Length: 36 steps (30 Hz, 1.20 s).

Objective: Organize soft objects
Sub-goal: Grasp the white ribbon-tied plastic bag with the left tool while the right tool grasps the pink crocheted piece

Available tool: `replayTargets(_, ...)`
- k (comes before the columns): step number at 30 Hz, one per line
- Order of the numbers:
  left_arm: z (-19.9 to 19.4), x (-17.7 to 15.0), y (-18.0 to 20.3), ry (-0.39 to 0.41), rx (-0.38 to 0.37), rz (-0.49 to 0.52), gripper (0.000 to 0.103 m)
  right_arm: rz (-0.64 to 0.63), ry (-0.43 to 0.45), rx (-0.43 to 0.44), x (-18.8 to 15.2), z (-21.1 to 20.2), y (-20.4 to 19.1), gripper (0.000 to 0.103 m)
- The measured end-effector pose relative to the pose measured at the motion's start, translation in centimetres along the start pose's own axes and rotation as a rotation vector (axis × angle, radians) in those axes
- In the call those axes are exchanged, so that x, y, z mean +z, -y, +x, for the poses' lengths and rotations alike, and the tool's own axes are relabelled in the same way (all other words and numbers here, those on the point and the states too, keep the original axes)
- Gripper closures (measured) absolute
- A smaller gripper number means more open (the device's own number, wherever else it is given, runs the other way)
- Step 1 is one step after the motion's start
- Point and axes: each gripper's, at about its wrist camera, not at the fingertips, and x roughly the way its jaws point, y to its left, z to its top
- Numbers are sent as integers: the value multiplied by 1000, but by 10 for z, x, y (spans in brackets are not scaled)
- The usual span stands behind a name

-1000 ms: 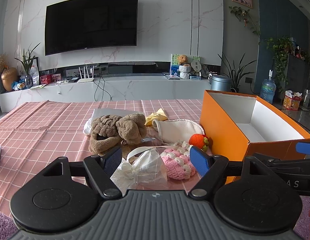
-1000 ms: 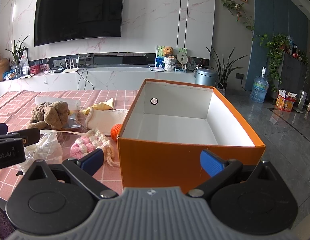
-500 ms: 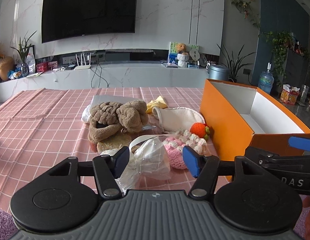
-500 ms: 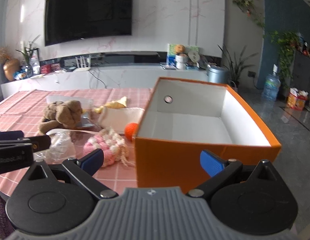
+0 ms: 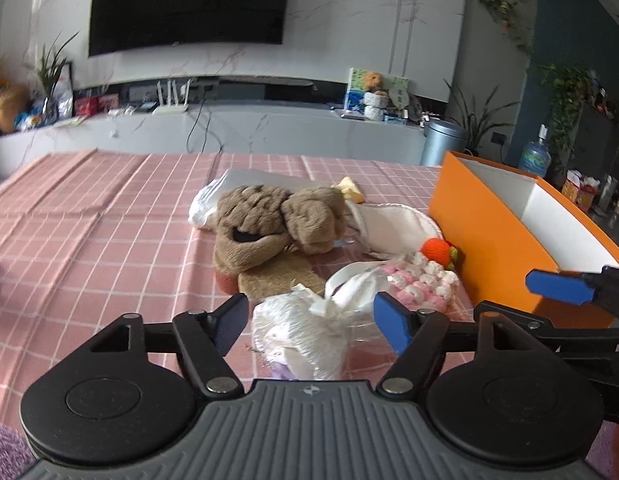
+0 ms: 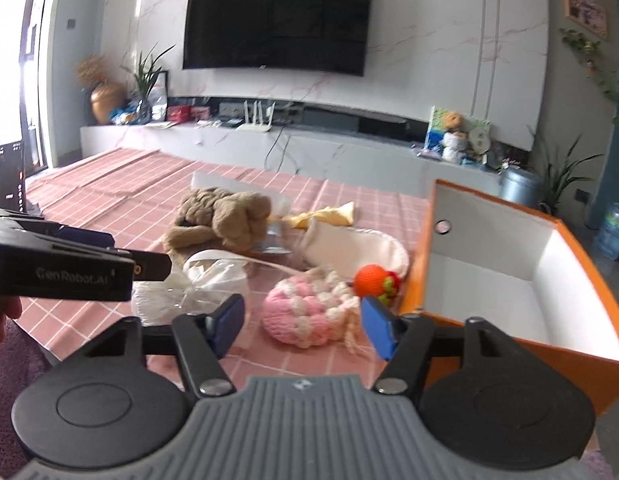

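Observation:
My left gripper (image 5: 311,326) hangs low over the table, its jaws opening, with a white crinkly bag tied with ribbon (image 5: 301,332) between the pads, which do not press on it. My right gripper (image 6: 303,326) is closing its jaws around a pink-and-white crochet piece (image 6: 309,312), with gaps still showing on both sides. An orange crochet ball (image 6: 371,280) lies just beyond it, against the open orange box (image 6: 489,280). A brown plush toy (image 5: 277,224), a cream pouch (image 5: 393,224) and a yellow cloth (image 5: 349,190) lie farther back.
The pink checked tablecloth (image 5: 89,220) covers the table. A phone (image 6: 9,176) stands at the table's far left. The right gripper's blue pad (image 5: 557,286) shows near the box wall (image 5: 493,240). A TV bench runs behind the table.
The right gripper swung left from the box front to the pink crochet piece and its jaws narrowed. The left gripper shifted over the white bag; its jaws narrowed, then widened.

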Motion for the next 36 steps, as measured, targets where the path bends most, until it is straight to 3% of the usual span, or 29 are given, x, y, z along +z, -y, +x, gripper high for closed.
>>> replayTargets(11,38,-6,-23,-109,-61,-121,16,-49,-86,58,6,60,-17,55)
replayTargets(15,49,-9,-30,-132,-86,-176,11,-51,-116,68,4,77,-18,61)
replayTargets(26,74,-21,-49,-146,-196,-338,6,-48,-139,86,0,93,-19,62)
replayTargets(30,74,-21,-46,-133,-226,-337,24,-45,-137,79,-1,93,-19,62)
replayTargets(34,64,-17,-35,-99,-190,-281,42,-52,-130,70,-1,93,-21,62)
replayTargets(36,58,-13,-33,-84,-176,-283,44,-75,-114,59,-1,91,-24,60)
